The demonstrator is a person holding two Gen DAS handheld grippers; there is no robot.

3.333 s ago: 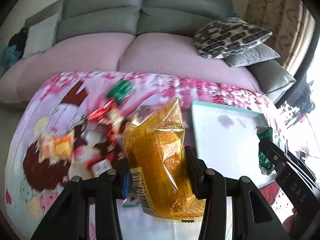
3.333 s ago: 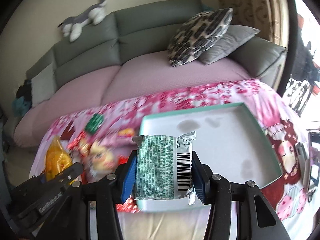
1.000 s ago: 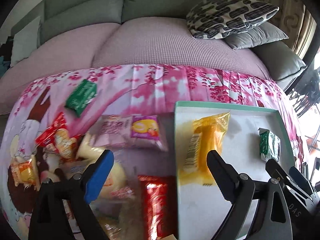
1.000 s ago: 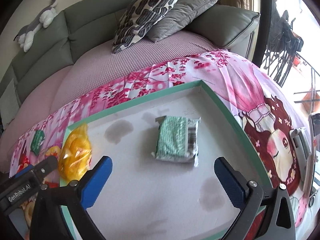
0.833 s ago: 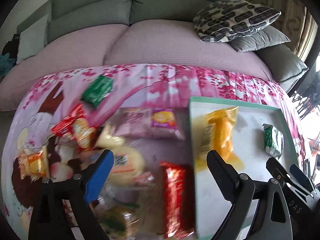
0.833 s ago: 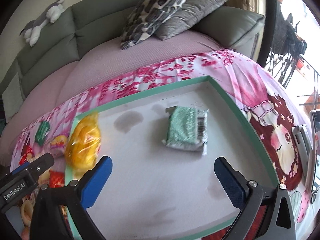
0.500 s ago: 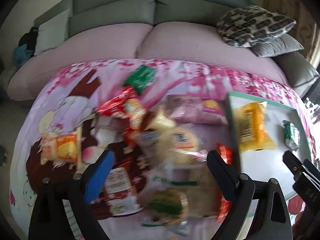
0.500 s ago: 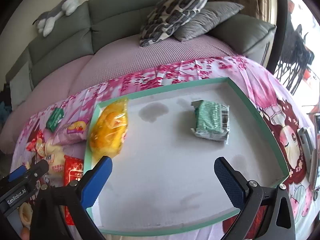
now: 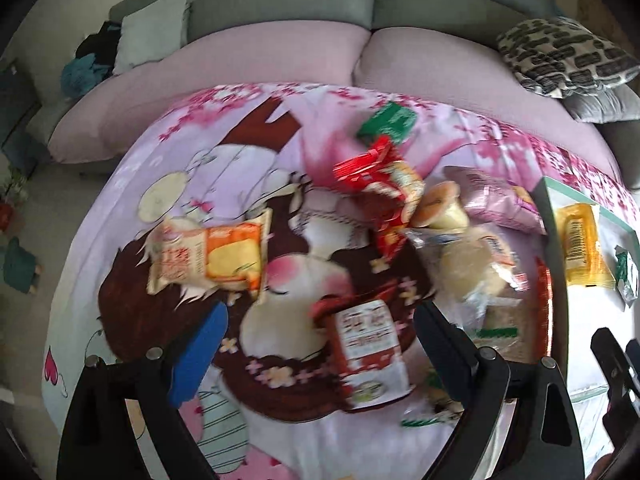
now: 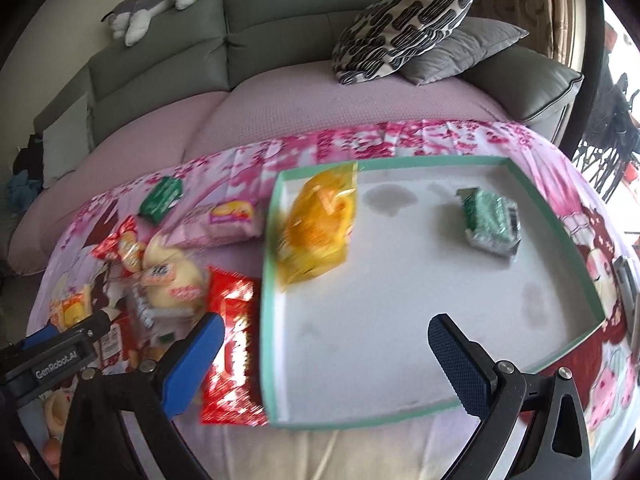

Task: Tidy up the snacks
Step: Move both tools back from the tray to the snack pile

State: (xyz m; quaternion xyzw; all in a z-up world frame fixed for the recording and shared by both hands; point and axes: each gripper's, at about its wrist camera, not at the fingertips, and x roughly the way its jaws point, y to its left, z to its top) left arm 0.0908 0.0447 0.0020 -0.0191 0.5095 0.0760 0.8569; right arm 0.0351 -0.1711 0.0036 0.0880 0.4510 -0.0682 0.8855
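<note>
A white tray with a teal rim (image 10: 400, 280) lies on the pink cartoon cloth and holds a yellow snack bag (image 10: 318, 228) at its left and a green packet (image 10: 490, 216) at its right. Both also show in the left wrist view, the yellow bag (image 9: 580, 248) and the green packet (image 9: 626, 272). My left gripper (image 9: 318, 336) is open and empty above a red and white packet (image 9: 368, 356). My right gripper (image 10: 324, 340) is open and empty over the tray's near left corner. A red bag (image 10: 234, 340) lies beside the tray.
Loose snacks lie on the cloth: an orange packet (image 9: 208, 258), a red packet (image 9: 384, 188), a small green packet (image 9: 386, 122), a pink bag (image 10: 218, 220), clear-wrapped buns (image 9: 476, 264). A grey sofa with pillows (image 10: 404, 24) stands behind.
Both grippers let go of their snacks, which now lie in the tray. Both then swung left, the left one over the loose snack pile, the right one toward the tray's left edge.
</note>
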